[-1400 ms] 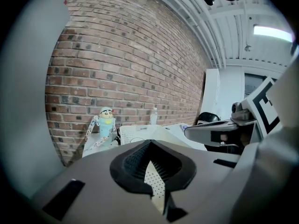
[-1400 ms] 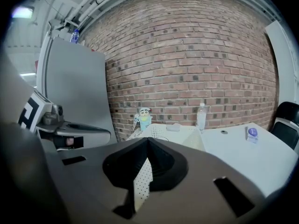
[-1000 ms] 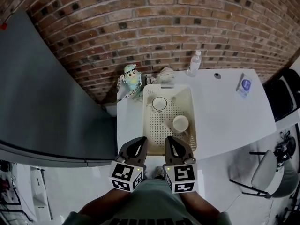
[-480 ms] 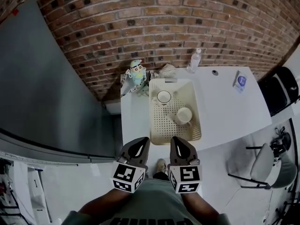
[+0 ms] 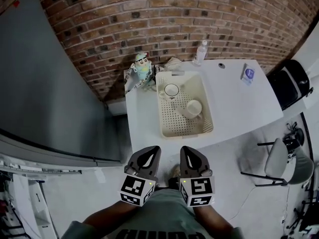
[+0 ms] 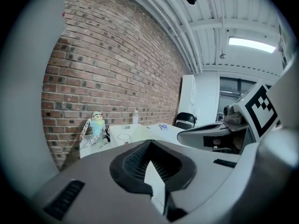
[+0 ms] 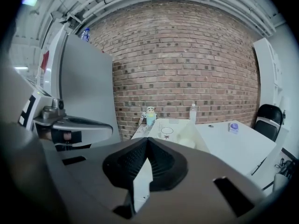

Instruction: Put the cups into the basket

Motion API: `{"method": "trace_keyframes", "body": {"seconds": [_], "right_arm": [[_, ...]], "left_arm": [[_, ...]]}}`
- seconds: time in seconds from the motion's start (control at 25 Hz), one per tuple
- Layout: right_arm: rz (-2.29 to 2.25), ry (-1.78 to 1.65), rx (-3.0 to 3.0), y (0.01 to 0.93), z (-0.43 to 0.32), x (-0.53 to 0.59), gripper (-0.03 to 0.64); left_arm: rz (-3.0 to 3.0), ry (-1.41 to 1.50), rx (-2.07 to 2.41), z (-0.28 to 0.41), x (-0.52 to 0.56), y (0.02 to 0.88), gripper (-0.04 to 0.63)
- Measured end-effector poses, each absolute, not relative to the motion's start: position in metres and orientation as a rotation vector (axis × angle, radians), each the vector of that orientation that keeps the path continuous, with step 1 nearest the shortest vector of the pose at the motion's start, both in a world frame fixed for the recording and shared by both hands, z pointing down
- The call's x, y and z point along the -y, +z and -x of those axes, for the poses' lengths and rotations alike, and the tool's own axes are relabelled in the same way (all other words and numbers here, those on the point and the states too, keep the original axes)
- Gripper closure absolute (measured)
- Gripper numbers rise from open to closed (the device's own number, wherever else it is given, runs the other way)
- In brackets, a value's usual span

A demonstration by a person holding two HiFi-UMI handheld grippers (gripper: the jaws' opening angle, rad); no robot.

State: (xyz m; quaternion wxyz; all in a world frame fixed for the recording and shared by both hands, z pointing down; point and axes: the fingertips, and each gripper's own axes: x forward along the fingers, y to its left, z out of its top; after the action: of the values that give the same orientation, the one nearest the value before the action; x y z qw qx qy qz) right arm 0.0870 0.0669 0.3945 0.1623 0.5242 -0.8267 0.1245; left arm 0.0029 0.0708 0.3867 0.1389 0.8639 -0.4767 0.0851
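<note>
A cream perforated basket [image 5: 165, 127] lies on the white table [image 5: 239, 108], well ahead of both grippers. Two white cups are inside it: one upright [image 5: 171, 90] at the far end, one on its side [image 5: 193, 108] in the middle. My left gripper [image 5: 148, 155] and right gripper [image 5: 188, 155] hang side by side over the floor, short of the table's near edge, both shut and empty. The right gripper view shows the basket [image 7: 180, 133] far off beyond the closed jaws [image 7: 148, 139]; the left gripper [image 6: 149, 142] is closed too.
At the table's far left corner stands a cartoon doll [image 5: 141, 67], with a water bottle [image 5: 200, 53] against the brick wall. A small blue-labelled item [image 5: 247, 74] lies far right. A grey chair [image 5: 280, 164] stands right of the table; a large grey panel [image 5: 45, 93] fills the left.
The view has pulled back from the table: basket and table sit farther off and higher in the picture. Both grippers stay shut and close to the body, now over the floor.
</note>
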Motion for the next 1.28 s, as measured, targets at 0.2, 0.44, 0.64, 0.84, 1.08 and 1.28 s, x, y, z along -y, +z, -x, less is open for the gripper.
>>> {"method": "trace_keyframes", "body": {"seconds": [0.2, 0.44, 0.64, 0.84, 1.08, 1.28], "right_arm": [[-1.420, 0.332, 2.395, 0.398, -0.084, -0.085, 0.604], [-1.379, 0.299, 2.439, 0.383, -0.099, -0.086, 0.604], [-1.353, 0.285, 2.453, 0.385, -0.112, -0.090, 0.606], [-1.360, 0.300, 2.457, 0.387, -0.120, -0.088, 0.607], [-1.379, 0.302, 2.441, 0.390, -0.126, -0.085, 0.606], [-1.395, 0.308, 2.443, 0.386, -0.124, -0.083, 0.606]], "left_arm": [[-2.479, 0.238, 1.447, 0.004, -0.078, 0.382, 0.589], [-2.448, 0.222, 1.488, -0.013, -0.079, 0.378, 0.589], [-2.448, 0.223, 1.489, -0.033, -0.081, 0.379, 0.589], [-2.442, 0.235, 1.489, -0.039, -0.082, 0.381, 0.589], [-2.453, 0.232, 1.481, -0.040, -0.079, 0.380, 0.589], [-2.463, 0.228, 1.469, -0.040, -0.078, 0.379, 0.589]]}}
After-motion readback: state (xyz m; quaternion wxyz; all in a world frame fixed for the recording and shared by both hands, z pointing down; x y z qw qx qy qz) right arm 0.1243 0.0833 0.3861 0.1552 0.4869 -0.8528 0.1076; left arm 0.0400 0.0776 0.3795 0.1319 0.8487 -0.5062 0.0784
